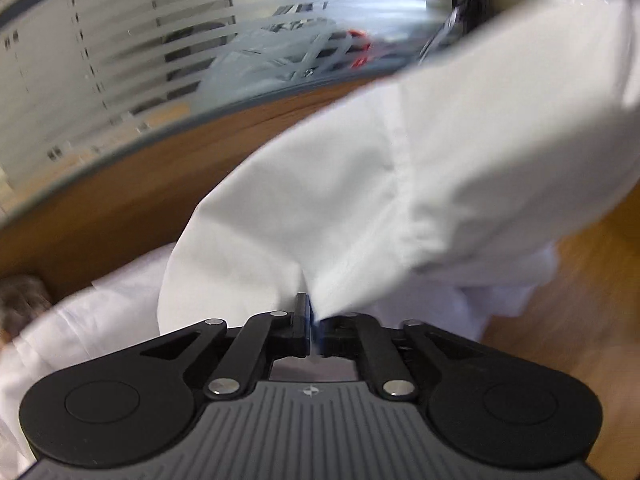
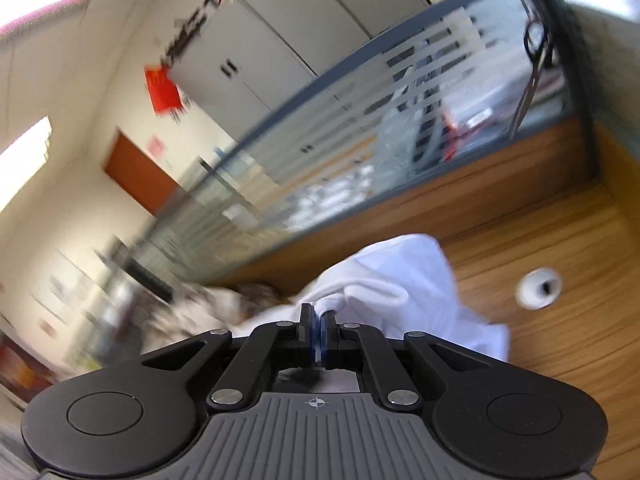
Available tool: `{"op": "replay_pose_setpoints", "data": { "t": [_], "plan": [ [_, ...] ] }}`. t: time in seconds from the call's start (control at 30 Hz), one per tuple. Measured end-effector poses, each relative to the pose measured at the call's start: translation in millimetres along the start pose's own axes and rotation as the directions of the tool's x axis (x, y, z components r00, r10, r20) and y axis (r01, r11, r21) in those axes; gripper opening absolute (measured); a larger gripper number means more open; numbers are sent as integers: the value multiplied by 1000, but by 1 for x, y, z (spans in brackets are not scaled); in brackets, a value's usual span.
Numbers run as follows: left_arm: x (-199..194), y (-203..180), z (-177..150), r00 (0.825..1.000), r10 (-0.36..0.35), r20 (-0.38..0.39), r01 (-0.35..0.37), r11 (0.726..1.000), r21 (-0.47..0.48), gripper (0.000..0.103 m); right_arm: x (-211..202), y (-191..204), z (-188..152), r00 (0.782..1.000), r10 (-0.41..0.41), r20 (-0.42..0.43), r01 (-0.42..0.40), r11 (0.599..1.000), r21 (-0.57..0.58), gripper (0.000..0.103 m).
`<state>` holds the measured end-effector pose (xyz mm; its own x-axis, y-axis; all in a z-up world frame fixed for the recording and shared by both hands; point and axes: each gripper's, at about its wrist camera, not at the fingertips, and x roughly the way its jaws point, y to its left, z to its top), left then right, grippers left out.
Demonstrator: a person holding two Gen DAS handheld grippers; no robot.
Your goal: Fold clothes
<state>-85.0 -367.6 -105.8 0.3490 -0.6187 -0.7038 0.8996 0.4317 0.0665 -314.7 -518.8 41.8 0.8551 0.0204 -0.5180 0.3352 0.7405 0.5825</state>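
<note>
A white garment [image 1: 400, 184] is lifted off the wooden desk [image 1: 580, 300] and stretches up to the right in the left wrist view. My left gripper [image 1: 314, 312] is shut on a pinch of its cloth, which fans out from the jaws. In the right wrist view my right gripper [image 2: 319, 316] is shut on another fold of the same white garment [image 2: 392, 280], whose bulk bunches on the desk [image 2: 560, 360] just beyond the fingers. More white cloth lies low at the left in the left wrist view.
A wooden partition topped with striped frosted glass [image 1: 160, 60] bounds the desk's far side. A round white cable grommet [image 2: 538, 286] sits in the desktop to the right of the garment. Grey cabinets [image 2: 280, 40] and a red sign [image 2: 162, 90] stand beyond.
</note>
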Motion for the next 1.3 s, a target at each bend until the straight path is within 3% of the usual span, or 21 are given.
{"op": "replay_pose_setpoints", "data": {
  "t": [0.03,0.1,0.17,0.27,0.47,0.57,0.7,0.9,1.1,1.27,1.3],
  "plan": [
    [-11,3,-2,999,-29,16,29,1000,-4,17,1,2,-1,1000,-22,-8,22,999,-34,4],
    [-35,10,-3,996,-70,54,70,998,-2,41,1,6,-5,998,-58,-23,55,992,-111,5],
    [-53,15,-1,991,-107,75,108,994,-7,44,2,10,-10,995,-96,-41,86,978,-192,5],
    [-63,25,8,982,-164,91,169,985,-47,59,3,14,-20,988,-138,-72,112,952,-285,5],
    [-63,29,45,957,-268,113,280,953,-118,71,6,13,-46,972,-200,-123,144,922,-361,5],
    [-55,22,67,937,-338,88,348,926,-146,72,9,11,-63,963,-226,-149,155,912,-381,5],
    [-12,6,99,903,-430,20,427,889,-162,75,14,5,-86,948,-263,-180,176,902,-394,5],
    [40,-33,109,846,-520,-122,501,852,-153,76,21,-6,-110,932,-297,-209,201,901,-385,5],
    [77,-73,110,809,-532,-252,509,847,-153,79,29,-13,-126,919,-323,-227,214,890,-402,5],
    [96,-85,110,797,-520,-307,463,853,-242,78,34,-18,-134,909,-341,-239,223,883,-414,5],
    [99,-87,111,793,-522,-314,457,850,-261,74,35,-19,-135,908,-343,-241,224,883,-413,5]
  ]
}}
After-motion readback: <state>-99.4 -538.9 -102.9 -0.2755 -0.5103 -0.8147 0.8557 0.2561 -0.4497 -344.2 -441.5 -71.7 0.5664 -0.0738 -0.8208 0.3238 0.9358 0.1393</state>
